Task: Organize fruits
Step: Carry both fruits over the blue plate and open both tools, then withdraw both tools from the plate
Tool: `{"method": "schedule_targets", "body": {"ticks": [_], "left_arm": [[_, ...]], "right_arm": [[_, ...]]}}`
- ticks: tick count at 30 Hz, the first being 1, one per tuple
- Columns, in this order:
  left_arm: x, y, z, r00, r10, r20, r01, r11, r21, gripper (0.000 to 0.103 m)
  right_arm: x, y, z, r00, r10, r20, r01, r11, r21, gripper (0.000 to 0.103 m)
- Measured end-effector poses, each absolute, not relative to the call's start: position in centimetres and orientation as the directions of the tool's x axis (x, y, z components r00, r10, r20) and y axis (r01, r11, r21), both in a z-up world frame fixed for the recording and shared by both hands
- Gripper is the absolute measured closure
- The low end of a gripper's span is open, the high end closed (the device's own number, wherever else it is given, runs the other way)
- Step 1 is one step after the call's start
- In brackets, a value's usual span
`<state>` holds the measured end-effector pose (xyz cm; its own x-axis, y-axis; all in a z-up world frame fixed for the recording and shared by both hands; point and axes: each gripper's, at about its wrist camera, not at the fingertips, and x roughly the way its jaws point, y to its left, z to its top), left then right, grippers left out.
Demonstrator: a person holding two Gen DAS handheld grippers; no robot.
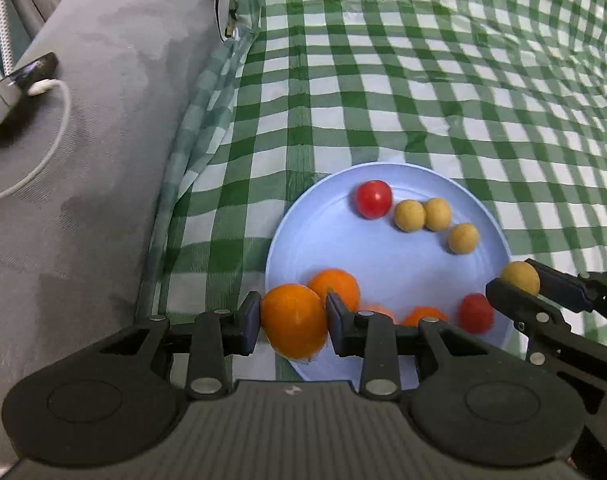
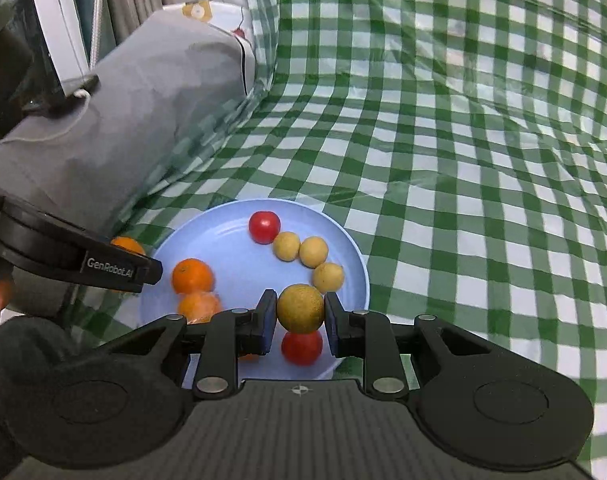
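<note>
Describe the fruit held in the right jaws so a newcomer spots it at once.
Start at the blue plate on the green checked cloth. At its near right edge, the right gripper clamps a yellow fruit above a red tomato. It is bigger and greener-tinged than the three loose yellow fruits.

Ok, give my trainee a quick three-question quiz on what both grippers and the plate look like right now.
1. True or false: the left gripper is shut on an orange.
2. What does the right gripper hold? A) a red tomato B) a yellow-green fruit C) nothing
3. How many small yellow fruits lie loose in a row on the blue plate, beside the far red tomato?

Key: 1 true; 2 B; 3 three.
</note>
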<state>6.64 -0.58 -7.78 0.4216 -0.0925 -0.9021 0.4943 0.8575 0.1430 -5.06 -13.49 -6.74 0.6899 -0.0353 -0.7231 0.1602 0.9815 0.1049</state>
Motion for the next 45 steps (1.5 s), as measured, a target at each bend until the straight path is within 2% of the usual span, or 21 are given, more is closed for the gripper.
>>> {"method": "schedule_targets", "body": {"ticks": [2, 4, 5, 6, 7, 10, 13, 27, 45], "left_arm": [[7.1, -0.8, -8.0, 0.433, -0.102, -0.896, 0.504, 0.851, 0.147, 0.063], [7.5, -0.9, -8.0, 0.440, -0.108, -0.892, 0.510, 0.847, 0.150, 0.039], [7.6, -0.9, -7.9, 0.443, -0.114, -0.889, 0.510, 0.848, 0.145, 0.012], [7.6, -0.8, -7.5, 0.457, -0.119, -0.882, 0.503, 0.852, 0.146, 0.000], [7.4, -0.5, -7.0, 0.484, -0.128, -0.866, 0.493, 0.857, 0.149, 0.001], [6.4, 0.0, -5.6, 0.488, -0.139, -0.862, 0.507, 0.849, 0.150, 0.000], [4.9, 1.1, -4.5, 0.484, -0.131, -0.865, 0.493, 0.857, 0.146, 0.000], [-4.4, 7.0, -0.5, 0.540, -0.147, -0.829, 0.457, 0.878, 0.143, 0.000], [-8.3, 8.8, 1.0, 0.596, -0.155, -0.788, 0.436, 0.887, 0.155, 0.000]], "right_arm": [[-3.9, -13.5, -7.3, 0.683, -0.034, -0.730, 0.152, 0.984, 0.096, 0.076], [-3.0, -13.7, -7.7, 0.673, -0.033, -0.739, 0.147, 0.985, 0.089, 0.074], [-2.6, -13.8, -7.9, 0.669, -0.038, -0.743, 0.152, 0.985, 0.086, 0.070], [-2.4, -13.9, -7.9, 0.658, -0.045, -0.752, 0.159, 0.984, 0.081, 0.051], [-2.4, -14.1, -7.9, 0.648, -0.052, -0.759, 0.170, 0.982, 0.078, 0.036], [-3.6, -14.3, -7.0, 0.658, -0.064, -0.750, 0.197, 0.976, 0.090, 0.023], [-5.9, -14.2, -5.8, 0.656, -0.076, -0.751, 0.219, 0.971, 0.093, 0.014], [-15.8, -9.5, -1.0, 0.693, -0.120, -0.711, 0.285, 0.951, 0.118, 0.001], [-19.7, -7.3, 1.8, 0.759, -0.169, -0.629, 0.263, 0.963, 0.058, 0.001]]}}
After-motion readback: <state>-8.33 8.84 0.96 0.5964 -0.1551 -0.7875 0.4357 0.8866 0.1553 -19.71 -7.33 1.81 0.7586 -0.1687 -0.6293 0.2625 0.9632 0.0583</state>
